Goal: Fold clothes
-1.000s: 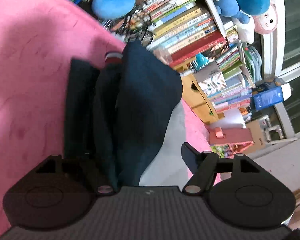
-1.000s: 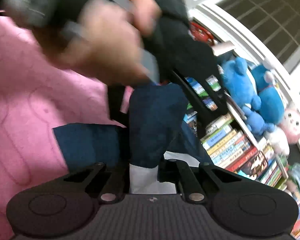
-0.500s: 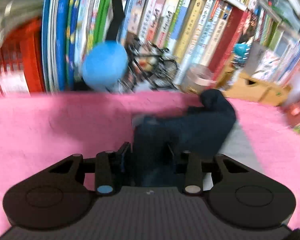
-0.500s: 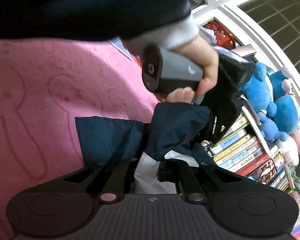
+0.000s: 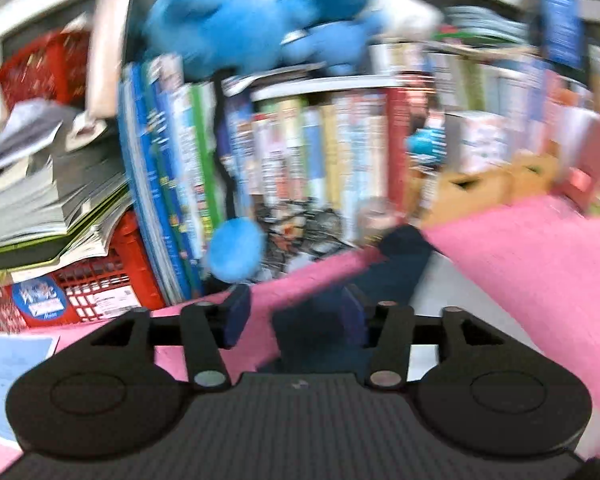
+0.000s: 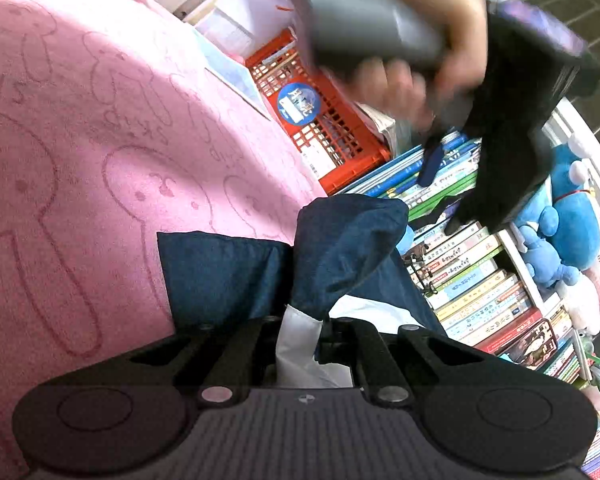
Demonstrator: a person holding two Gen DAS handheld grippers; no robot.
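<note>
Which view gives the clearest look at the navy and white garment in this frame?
The right wrist view. There the navy and white garment is sharp, lying bunched on the pink blanket with its white part pinched in the right gripper. The left wrist view is motion-blurred and shows only a dark strip of it.

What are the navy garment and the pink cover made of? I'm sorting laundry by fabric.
Garment: seemingly a soft matte woven or knit cloth, navy with a white panel; it creases and drapes limply from the right gripper. Pink cover: apparently plush fleece or towelling, with a fuzzy nap and pressed-in cartoon outlines. Fibre cannot be told.
</note>
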